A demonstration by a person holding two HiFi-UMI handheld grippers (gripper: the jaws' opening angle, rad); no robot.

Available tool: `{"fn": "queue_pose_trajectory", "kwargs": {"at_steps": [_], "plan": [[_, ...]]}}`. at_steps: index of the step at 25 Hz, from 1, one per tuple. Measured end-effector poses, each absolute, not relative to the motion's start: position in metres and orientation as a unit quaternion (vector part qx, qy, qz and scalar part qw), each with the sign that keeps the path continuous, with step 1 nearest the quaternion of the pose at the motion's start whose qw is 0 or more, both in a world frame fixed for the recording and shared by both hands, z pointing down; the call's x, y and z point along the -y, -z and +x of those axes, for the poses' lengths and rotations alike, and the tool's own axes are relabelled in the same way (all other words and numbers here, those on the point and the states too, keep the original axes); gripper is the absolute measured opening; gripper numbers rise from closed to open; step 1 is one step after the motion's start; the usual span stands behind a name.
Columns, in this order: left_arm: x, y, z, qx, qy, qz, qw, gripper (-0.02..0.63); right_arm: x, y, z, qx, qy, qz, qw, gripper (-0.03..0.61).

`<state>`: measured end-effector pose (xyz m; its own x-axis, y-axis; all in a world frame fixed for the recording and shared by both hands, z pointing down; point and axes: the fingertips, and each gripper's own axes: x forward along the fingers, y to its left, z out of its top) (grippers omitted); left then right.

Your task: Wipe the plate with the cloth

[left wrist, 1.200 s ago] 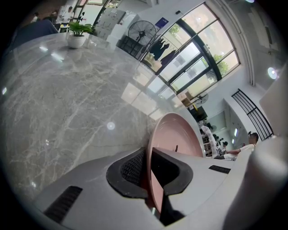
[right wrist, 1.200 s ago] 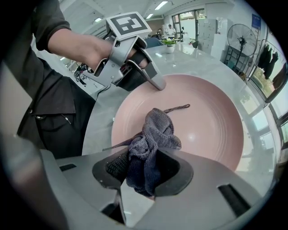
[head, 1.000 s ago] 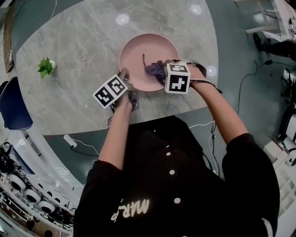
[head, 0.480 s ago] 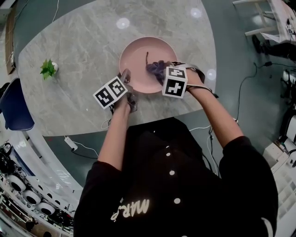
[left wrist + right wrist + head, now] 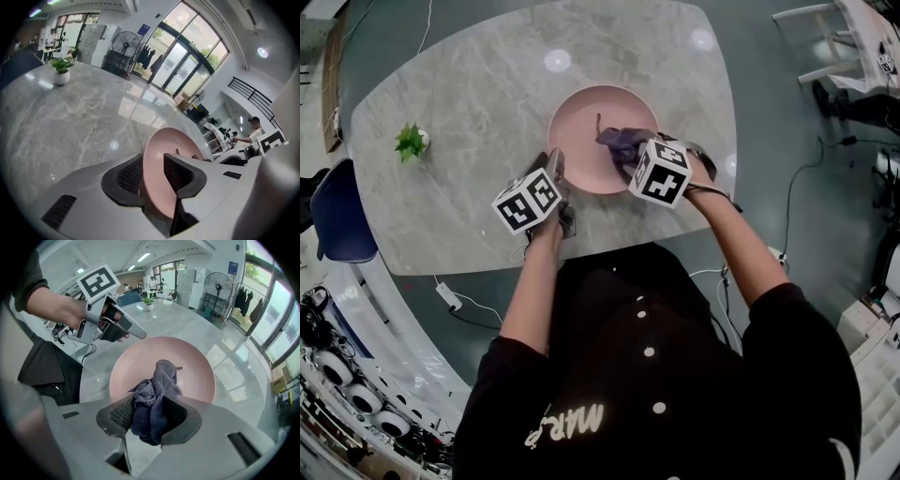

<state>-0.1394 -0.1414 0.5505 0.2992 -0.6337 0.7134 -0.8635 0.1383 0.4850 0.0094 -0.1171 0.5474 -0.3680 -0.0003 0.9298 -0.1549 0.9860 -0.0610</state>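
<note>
— Grey marble-pattern bench (image 5: 469,112): state of the left gripper (image 5: 153,171)?
— Fingers just opening, partly apart. The near rim of the round pink plate (image 5: 586,131) stands between them, pads not pressing it.
— Further right?
— A crumpled purple-grey cloth (image 5: 621,141) over the plate's right half, clamped in the right gripper (image 5: 147,416) fingers.

Bright, even indoor light; ceiling lamps (image 5: 146,257) mirrored as round glare spots on table (image 5: 487,112). Daylight through tall windows (image 5: 187,61) in left gripper view, sheen on stone. Strong fisheye bending, dark vignette at gripper views' edges. Near plate (image 5: 157,173) rim slightly soft
</note>
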Motion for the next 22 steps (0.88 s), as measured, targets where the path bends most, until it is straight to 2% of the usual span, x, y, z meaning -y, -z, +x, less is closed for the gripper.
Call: {"fn": "queue_pose_trajectory", "kwargs": {"at_steps": [5,10,18,22], "plan": [[0.13,-0.52,-0.149,0.603,-0.106,0.652,0.447,0.08,0.127,-0.516,0.013,0.854,-0.091,0.122,0.498,0.143],[0.123,-0.479,-0.143,0.606,-0.112,0.686,0.387,0.039,0.129,-0.478,0.022,0.879,-0.121,0.188,0.422,0.143],[0.109,-0.41,-0.142,0.611,-0.095,0.722,0.311,0.017,0.136,-0.396,0.038,0.911,-0.13,0.27,0.284,0.143],[0.101,-0.374,-0.147,0.628,-0.117,0.734,0.231,0.017,0.139,-0.358,0.054,0.915,-0.101,0.315,0.232,0.143]]}}
